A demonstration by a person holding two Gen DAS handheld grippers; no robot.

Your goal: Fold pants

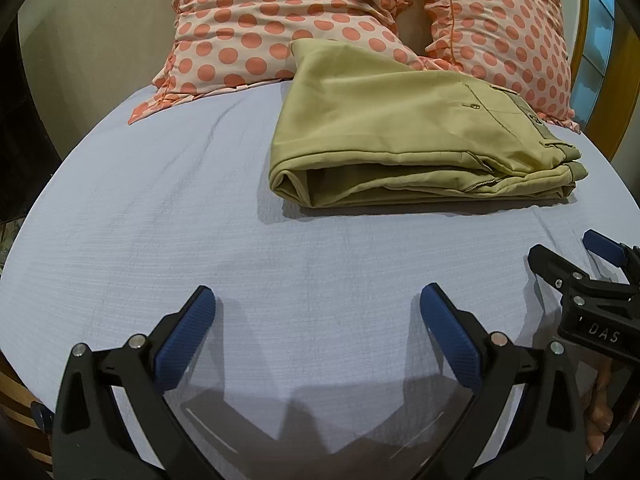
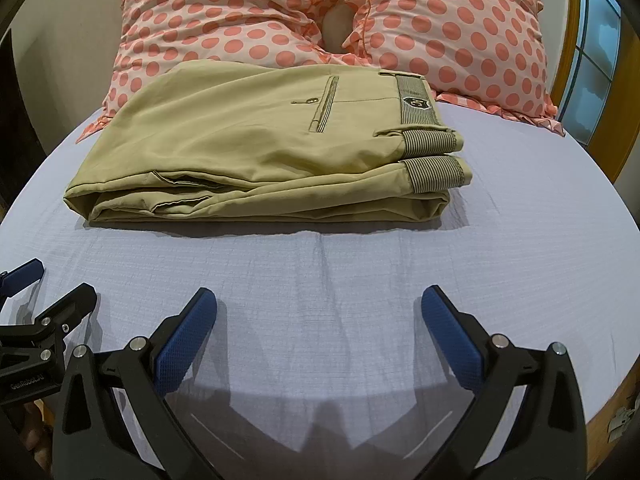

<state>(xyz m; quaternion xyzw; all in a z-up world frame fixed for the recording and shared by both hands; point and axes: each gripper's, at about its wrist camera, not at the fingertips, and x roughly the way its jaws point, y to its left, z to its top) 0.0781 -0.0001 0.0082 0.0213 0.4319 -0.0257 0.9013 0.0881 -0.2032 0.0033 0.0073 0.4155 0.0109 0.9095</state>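
Showing "DAS": right gripper [image 1: 576, 264]; pants [image 2: 256, 152] folded.

Bed [image 2: 520, 240] has a pale lavender-blue sheet with a light crinkly texture, a few creases running down the middle. Folded khaki pants [image 2: 256, 152] sit flat on it around 12 o'clock, striped waistband at their 3 o'clock end. Two pink polka-dot pillows [image 2: 224, 12] lean at the head, touching the pants' far edge.
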